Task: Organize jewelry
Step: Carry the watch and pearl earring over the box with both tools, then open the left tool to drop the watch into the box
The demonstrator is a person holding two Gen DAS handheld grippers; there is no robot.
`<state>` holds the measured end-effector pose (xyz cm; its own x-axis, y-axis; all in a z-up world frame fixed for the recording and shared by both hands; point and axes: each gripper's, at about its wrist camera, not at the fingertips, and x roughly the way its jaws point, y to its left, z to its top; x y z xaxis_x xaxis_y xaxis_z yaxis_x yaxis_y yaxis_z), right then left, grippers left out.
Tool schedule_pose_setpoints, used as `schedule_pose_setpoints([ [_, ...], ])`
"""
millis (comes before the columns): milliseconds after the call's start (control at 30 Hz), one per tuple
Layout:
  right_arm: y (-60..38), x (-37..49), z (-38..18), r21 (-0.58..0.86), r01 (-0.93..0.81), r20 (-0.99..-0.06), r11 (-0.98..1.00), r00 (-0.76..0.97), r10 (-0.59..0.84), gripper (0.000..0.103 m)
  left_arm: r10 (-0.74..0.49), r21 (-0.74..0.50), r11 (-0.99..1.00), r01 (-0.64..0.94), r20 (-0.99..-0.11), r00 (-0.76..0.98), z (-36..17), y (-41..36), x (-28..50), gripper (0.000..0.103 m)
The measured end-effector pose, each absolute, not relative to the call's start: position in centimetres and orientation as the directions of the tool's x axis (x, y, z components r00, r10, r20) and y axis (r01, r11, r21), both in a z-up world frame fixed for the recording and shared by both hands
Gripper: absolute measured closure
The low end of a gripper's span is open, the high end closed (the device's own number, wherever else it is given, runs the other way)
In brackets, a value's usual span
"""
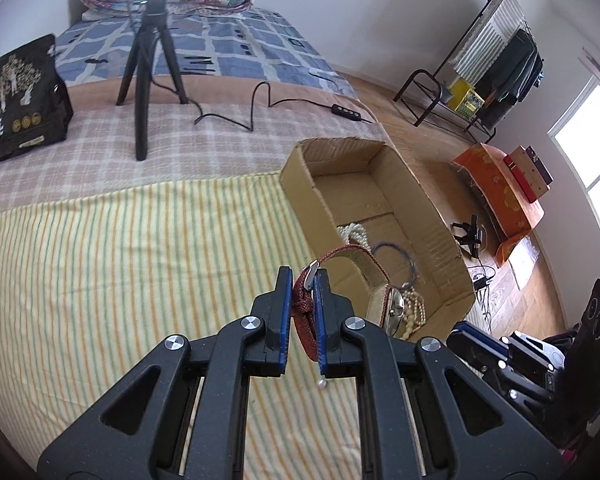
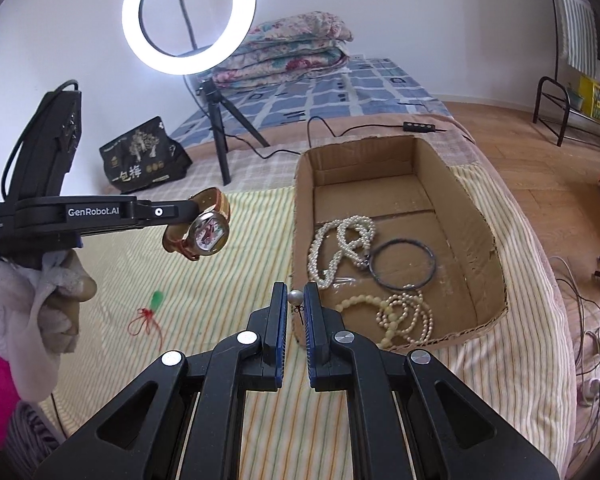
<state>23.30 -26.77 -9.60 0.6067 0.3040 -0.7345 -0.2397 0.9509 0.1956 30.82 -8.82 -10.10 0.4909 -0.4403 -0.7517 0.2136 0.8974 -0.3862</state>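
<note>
My left gripper (image 1: 301, 276) is shut on the red strap of a wristwatch (image 1: 342, 276) and holds it in the air beside the left wall of a cardboard box (image 1: 296, 196). The watch also shows in the right wrist view (image 2: 208, 232), held by the left gripper (image 2: 188, 210) left of the box (image 2: 302, 216). My right gripper (image 2: 296, 296) is shut on a small pearl earring (image 2: 295, 298) just in front of the box's near left corner. In the box lie pearl necklaces (image 2: 340, 248), a dark bangle (image 2: 402, 264) and a cream bead bracelet (image 2: 404, 316).
A green pendant on a red cord (image 2: 150, 312) lies on the striped bedspread (image 2: 236, 272), left of the box. A ring light on a tripod (image 2: 188, 16) and a black bag (image 2: 144, 156) stand behind. The bed's edge and floor are to the right.
</note>
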Motion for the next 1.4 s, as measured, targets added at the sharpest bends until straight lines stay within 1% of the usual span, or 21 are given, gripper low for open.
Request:
schedule_pose_setpoints([
  [400, -28.4, 24.9, -10.6, 0.202, -0.194, -0.752, 0.960, 0.598, 0.278, 0.096, -0.422, -0.328, 0.906, 0.269, -0.749, 0.510, -9.8, -14.2, 34.3, 0.095],
  [600, -28.3, 25.5, -10.8, 0.202, -0.190, -0.760, 0.961, 0.589, 0.276, 0.096, -0.437, -0.337, 0.899, 0.280, -0.732, 0.522, -9.2, -15.8, 36.5, 0.095],
  [933, -28.8, 26.2, -11.1, 0.194, -0.166, -0.769, 0.967, 0.586, 0.255, 0.096, -0.418, -0.298, 0.905, 0.303, -0.756, 0.504, -10.2, -18.7, 39.5, 0.095],
  [1333, -28.9, 26.2, -10.7, 0.188, -0.162, -0.765, 0.969, 0.595, 0.248, 0.096, -0.417, -0.284, 0.903, 0.322, -0.759, 0.501, -10.1, -20.4, 40.2, 0.094],
  [1400, -28.8, 26.0, -10.5, 0.180, -0.163, -0.761, 0.970, 0.602, 0.243, 0.096, -0.412, -0.280, 0.906, 0.317, -0.756, 0.509, -9.8, -20.5, 40.0, 0.092],
])
